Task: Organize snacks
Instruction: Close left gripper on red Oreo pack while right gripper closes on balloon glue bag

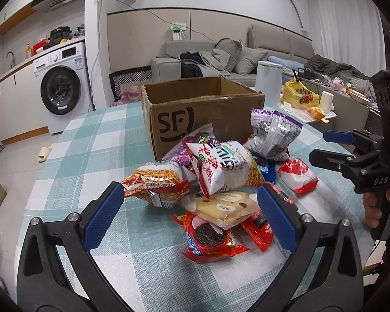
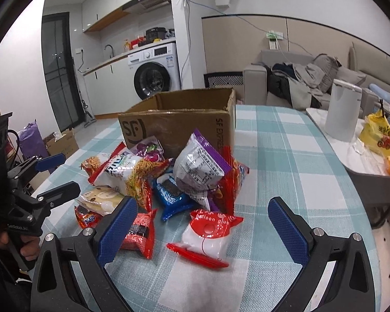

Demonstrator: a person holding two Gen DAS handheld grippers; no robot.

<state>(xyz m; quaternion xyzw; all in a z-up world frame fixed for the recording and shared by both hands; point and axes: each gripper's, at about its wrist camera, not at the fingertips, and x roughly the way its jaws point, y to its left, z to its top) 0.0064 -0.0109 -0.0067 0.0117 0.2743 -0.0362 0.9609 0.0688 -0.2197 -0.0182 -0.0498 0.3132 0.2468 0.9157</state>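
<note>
A: Left wrist view: left gripper (image 1: 189, 213) jaws spread wide, holding nothing. Between the pads, cream cookie pack (image 1: 221, 206) on red Oreo pack (image 1: 210, 236); beyond, noodle bags, then cardboard box (image 1: 202, 114).

B: Right wrist view: right gripper (image 2: 202, 230) jaws likewise wide, unloaded. Red-white balloon pouch (image 2: 208, 236) lies between them; purple bag (image 2: 197, 166) farther, before the box.

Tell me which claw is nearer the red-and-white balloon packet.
Right. The right claw is open directly in front of the balloon packet; the left claw sits open farther away, across the pile.
</note>
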